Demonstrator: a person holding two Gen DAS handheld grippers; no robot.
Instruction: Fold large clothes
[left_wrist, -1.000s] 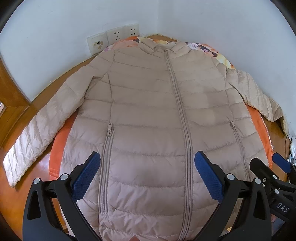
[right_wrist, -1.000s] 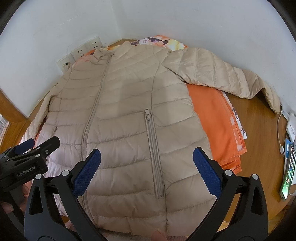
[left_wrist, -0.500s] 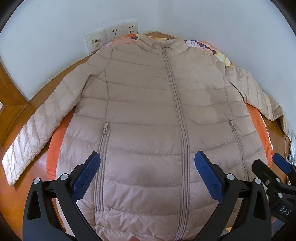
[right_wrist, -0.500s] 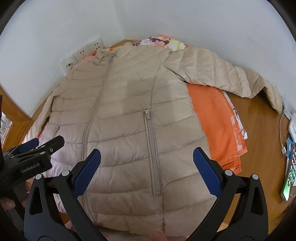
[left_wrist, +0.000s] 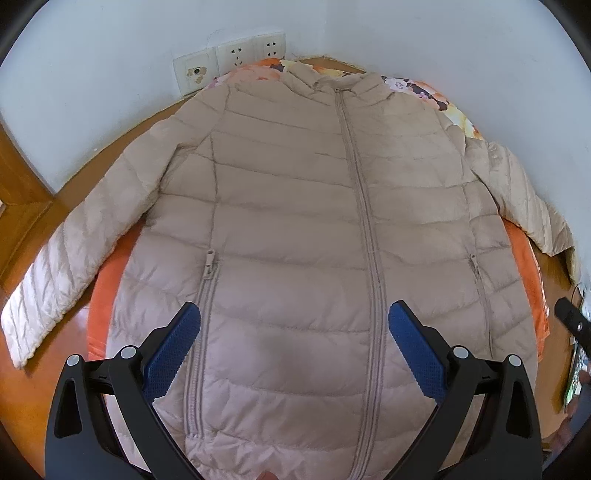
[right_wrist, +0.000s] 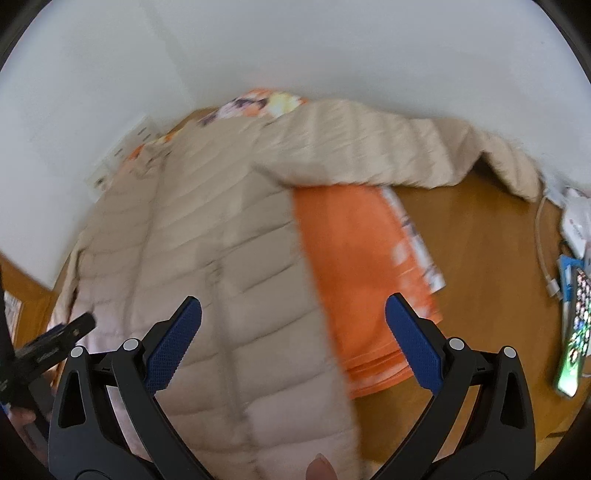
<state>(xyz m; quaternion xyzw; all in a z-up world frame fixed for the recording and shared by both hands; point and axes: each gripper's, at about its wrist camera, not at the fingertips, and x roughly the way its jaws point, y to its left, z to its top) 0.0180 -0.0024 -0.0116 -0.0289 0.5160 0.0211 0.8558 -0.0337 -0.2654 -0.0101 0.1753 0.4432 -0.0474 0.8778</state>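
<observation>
Beige jacket (left_wrist: 295, 229) flat, below left gripper (left_wrist: 293, 345)

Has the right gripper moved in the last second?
Yes. In its own view the right gripper has swung right: the orange cloth and phone now sit nearer centre, the jacket has slid leftward, and the picture is motion-blurred.

Jacket (left_wrist: 295, 206) is quilted beige cloth, puffy, faint sheen. Orange cloth (right_wrist: 351, 258) under it looks matt; counter (right_wrist: 480, 258) is glossy varnished wood. Each gripper has matt black plastic arms and dimpled blue pads (left_wrist: 171, 350)
</observation>
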